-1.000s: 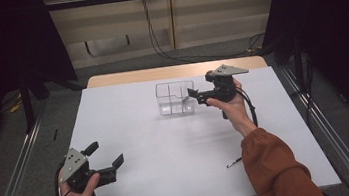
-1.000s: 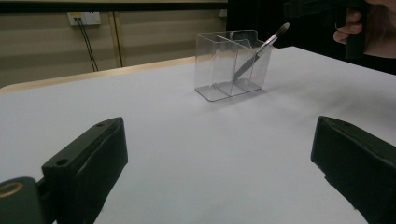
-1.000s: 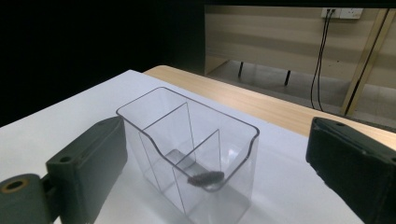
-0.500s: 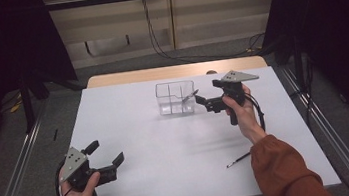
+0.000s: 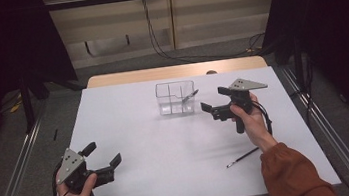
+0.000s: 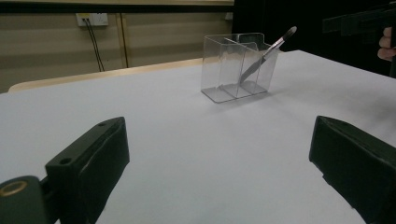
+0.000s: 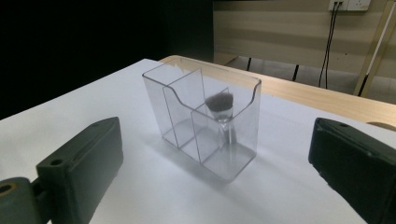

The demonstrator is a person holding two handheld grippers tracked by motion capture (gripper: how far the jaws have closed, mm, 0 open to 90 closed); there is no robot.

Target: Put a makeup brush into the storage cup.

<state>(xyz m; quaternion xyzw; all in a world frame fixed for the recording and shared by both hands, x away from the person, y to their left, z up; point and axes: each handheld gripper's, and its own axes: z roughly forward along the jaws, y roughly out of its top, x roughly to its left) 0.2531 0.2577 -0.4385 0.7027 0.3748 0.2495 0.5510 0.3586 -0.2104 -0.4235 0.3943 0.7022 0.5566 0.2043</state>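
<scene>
A white desk (image 5: pixel 170 159) carries a clear three-compartment organiser (image 5: pixel 175 99) near its far edge. One makeup brush (image 5: pixel 189 96) already stands in the end compartment nearest the right tongs, leaning against the rim with its bristles up, probably so the head stays clean and easy to grab. A second, thin dark brush (image 5: pixel 243 157) lies flat on the desk near the person's right forearm, well apart from the organiser; it looks like the next item to be stowed.

The right tongs (image 5: pixel 213 104) hover just beside the organiser, jaws spread wide and holding nothing, touching nothing. The left tongs (image 5: pixel 103 158) sit low near the front left corner of the desk, jaws also wide apart and empty, seemingly parked out of the way.
</scene>
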